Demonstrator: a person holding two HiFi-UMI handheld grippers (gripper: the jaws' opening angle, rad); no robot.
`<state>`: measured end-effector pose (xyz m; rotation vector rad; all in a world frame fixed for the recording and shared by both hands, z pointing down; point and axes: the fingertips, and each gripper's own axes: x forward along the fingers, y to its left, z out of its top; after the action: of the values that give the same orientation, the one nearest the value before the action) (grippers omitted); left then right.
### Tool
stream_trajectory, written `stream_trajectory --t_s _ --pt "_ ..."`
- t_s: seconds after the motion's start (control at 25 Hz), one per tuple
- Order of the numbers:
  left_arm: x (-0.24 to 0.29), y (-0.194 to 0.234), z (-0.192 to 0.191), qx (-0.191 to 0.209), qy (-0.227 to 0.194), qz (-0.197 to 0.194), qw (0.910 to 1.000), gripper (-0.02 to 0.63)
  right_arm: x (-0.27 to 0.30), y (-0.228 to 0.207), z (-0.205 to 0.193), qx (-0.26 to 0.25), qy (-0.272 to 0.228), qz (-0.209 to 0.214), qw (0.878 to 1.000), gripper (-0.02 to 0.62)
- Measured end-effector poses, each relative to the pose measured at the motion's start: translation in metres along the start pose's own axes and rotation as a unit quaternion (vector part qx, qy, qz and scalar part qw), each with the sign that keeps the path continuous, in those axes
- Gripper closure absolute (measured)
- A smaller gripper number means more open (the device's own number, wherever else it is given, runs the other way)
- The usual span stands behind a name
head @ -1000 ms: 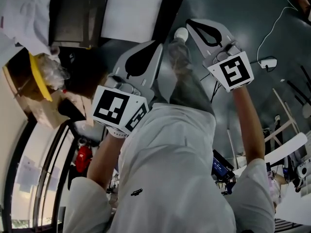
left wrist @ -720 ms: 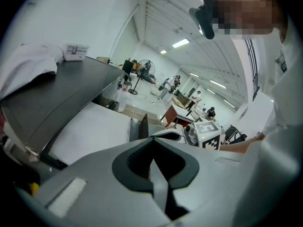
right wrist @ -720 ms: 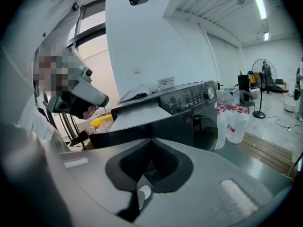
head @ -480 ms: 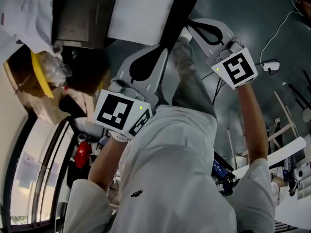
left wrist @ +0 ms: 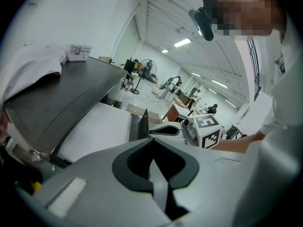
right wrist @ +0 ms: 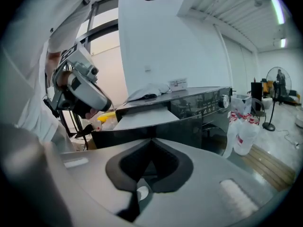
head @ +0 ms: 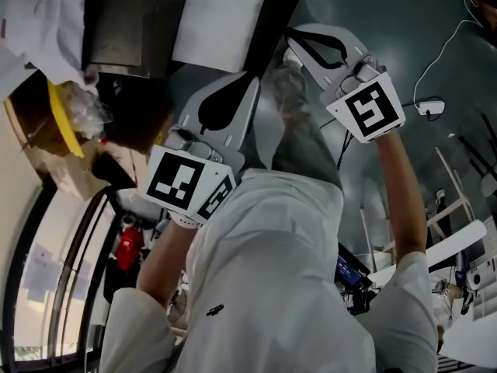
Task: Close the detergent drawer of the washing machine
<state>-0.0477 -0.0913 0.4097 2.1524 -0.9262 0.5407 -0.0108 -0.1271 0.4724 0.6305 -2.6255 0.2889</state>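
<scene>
The washing machine (head: pixel 116 29) is dark grey and lies at the top of the head view. Its detergent drawer (head: pixel 225 22) stands pulled out: a white top with a dark front panel (head: pixel 278 23). My right gripper (head: pixel 292 37) is shut and empty, with its tip right beside that front panel; I cannot tell whether they touch. My left gripper (head: pixel 250 78) is shut and empty, just below the drawer. The right gripper view shows the drawer (right wrist: pixel 142 119) straight ahead of the shut right gripper (right wrist: pixel 151 143). The left gripper view shows the drawer (left wrist: pixel 97 135) past the shut left gripper (left wrist: pixel 152 142).
A white cloth (head: pixel 39 14) lies on the machine's top. A cardboard box with a yellow item (head: pixel 62 123) stands to the left. Plastic bottles (right wrist: pixel 244 131) stand on the floor by the machine's front. A cable and plug (head: pixel 431 99) lie on the floor to the right.
Both grippers have come nearer to the drawer. The right gripper's tip has shifted left to the dark front panel. The left gripper has moved slightly left. Both stay shut.
</scene>
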Motion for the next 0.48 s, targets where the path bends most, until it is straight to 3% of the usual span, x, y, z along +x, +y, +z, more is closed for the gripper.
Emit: stream_trajectory --t_s 0.48 --pt "-0.008 0.011 0.002 -0.012 -0.01 0.007 0.9999 0.592 0.024 0.0 0.018 0.044 -0.033 -0.001 0.998 0.594"
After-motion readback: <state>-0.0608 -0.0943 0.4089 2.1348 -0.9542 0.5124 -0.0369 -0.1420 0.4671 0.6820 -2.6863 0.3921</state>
